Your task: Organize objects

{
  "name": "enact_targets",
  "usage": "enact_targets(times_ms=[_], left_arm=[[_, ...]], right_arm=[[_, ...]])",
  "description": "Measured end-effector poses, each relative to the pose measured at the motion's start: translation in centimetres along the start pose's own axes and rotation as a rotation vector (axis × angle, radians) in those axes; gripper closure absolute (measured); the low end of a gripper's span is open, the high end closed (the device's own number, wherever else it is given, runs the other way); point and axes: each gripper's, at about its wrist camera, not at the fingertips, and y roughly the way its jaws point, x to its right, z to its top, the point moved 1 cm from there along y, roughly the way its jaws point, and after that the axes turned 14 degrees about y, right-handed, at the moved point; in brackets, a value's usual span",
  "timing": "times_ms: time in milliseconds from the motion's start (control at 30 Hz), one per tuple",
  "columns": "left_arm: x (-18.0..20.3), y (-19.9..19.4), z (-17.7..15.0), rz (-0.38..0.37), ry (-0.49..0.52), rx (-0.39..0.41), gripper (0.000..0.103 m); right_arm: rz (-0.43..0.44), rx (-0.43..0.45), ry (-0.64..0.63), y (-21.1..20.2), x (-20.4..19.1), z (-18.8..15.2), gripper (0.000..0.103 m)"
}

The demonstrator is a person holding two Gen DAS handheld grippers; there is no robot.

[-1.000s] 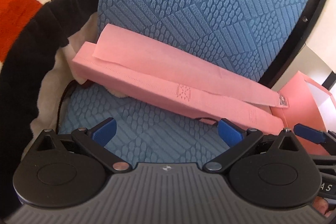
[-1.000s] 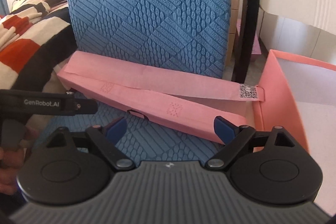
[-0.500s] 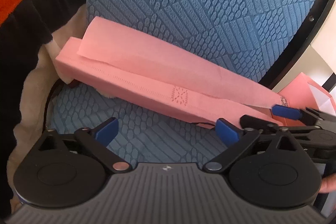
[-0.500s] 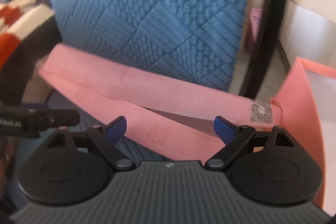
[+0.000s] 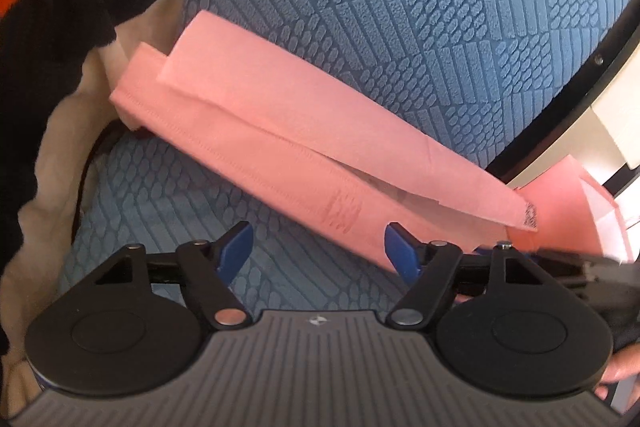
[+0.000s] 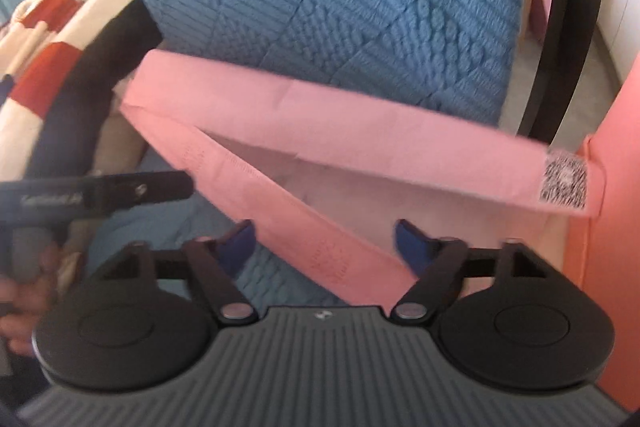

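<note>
A flattened pink fabric box (image 5: 304, 147) lies slanted on the seat of a blue textured chair (image 5: 400, 7), leaning on its backrest. My left gripper (image 5: 318, 251) hovers over the seat just before the box's front wall. Its jaws are closing, with only the box's lower edge by the right fingertip (image 5: 400, 255). My right gripper (image 6: 326, 245) is at the box's right end (image 6: 360, 163). Its jaws are closing too, and the pink front wall (image 6: 320, 251) runs between them without being pressed. A QR label (image 6: 564, 179) marks the back flap's end.
A striped red, black and cream blanket (image 5: 48, 7) lies left of the chair. A standing pink box with a white inside (image 6: 616, 155) is on the right. The chair's black frame (image 6: 560, 27) curves behind. The other gripper shows in each view: left one (image 6: 100, 193), right one (image 5: 580, 267).
Both pairs of jaws have narrowed. The right gripper has come down and closer to the pink box's right end, so the front wall now lies between its fingers. The left gripper barely shifted.
</note>
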Motion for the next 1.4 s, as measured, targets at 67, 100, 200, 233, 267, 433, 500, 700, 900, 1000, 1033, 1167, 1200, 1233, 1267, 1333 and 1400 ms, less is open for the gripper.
enact_targets(times_ms=[67,100,200,233,267,433,500,700,900,1000,1033,1167,1200,1233,1267,1333,1400], left_arm=[[-0.1,-0.1,-0.1,-0.017,-0.012,0.001,0.027],[0.0,-0.1,-0.2,-0.022,-0.014,0.001,0.027],[0.0,0.0,-0.4,-0.043,-0.024,-0.004,0.028],[0.0,0.1,-0.5,-0.055,-0.031,-0.008,0.028],[-0.1,0.1,-0.6,-0.078,-0.044,-0.011,0.029],[-0.7,0.4,-0.8,-0.136,-0.115,-0.008,0.029],[-1.0,0.4,-0.7,-0.137,-0.134,-0.007,0.029],[-1.9,0.7,-0.7,-0.092,-0.173,-0.008,0.032],[-3.4,0.6,-0.9,-0.043,-0.239,-0.016,0.041],[-4.0,0.8,-1.1,0.002,-0.262,-0.023,0.053],[-4.2,0.8,-1.2,0.010,-0.274,-0.026,0.062],[-4.5,0.2,-1.8,0.017,-0.305,-0.013,0.083],[-4.4,0.0,-1.9,0.014,-0.303,-0.003,0.087],[-4.3,-0.4,-1.9,0.013,-0.298,0.009,0.089],[-4.2,-0.8,-2.0,0.011,-0.294,0.024,0.089],[-4.3,-1.5,-2.6,0.003,-0.293,0.043,0.090],[-4.1,-2.2,-2.9,-0.008,-0.295,0.053,0.091]], right_arm=[[0.031,-0.018,0.007,-0.1,-0.1,-0.5,0.037],[0.040,-0.022,0.001,-0.2,-0.1,-0.7,0.040],[0.061,-0.035,0.005,-0.4,-0.2,-1.2,0.053],[0.066,-0.046,0.009,-0.3,-0.3,-1.4,0.057],[0.058,-0.055,-0.006,0.1,-0.9,-1.7,0.070],[0.008,-0.032,-0.149,0.5,-3.5,-3.2,0.089],[0.019,-0.020,-0.172,0.1,-4.0,-3.6,0.092],[-0.011,0.002,-0.261,-0.8,-5.3,-5.3,0.095],[-0.049,0.012,-0.366,-2.1,-6.1,-8.2,0.097],[-0.073,0.018,-0.392,-2.5,-6.3,-9.3,0.097],[-0.080,0.022,-0.392,-2.6,-6.2,-9.5,0.097],[-0.104,0.035,-0.345,-2.7,-5.8,-10.0,0.096],[-0.107,0.037,-0.320,-2.7,-5.6,-10.0,0.094],[-0.108,0.044,-0.284,-3.0,-5.5,-10.0,0.093],[-0.103,0.053,-0.250,-3.3,-5.4,-10.1,0.093],[-0.097,0.094,-0.188,-4.4,-5.5,-10.3,0.091],[-0.082,0.144,-0.110,-5.7,-5.5,-10.7,0.086]])
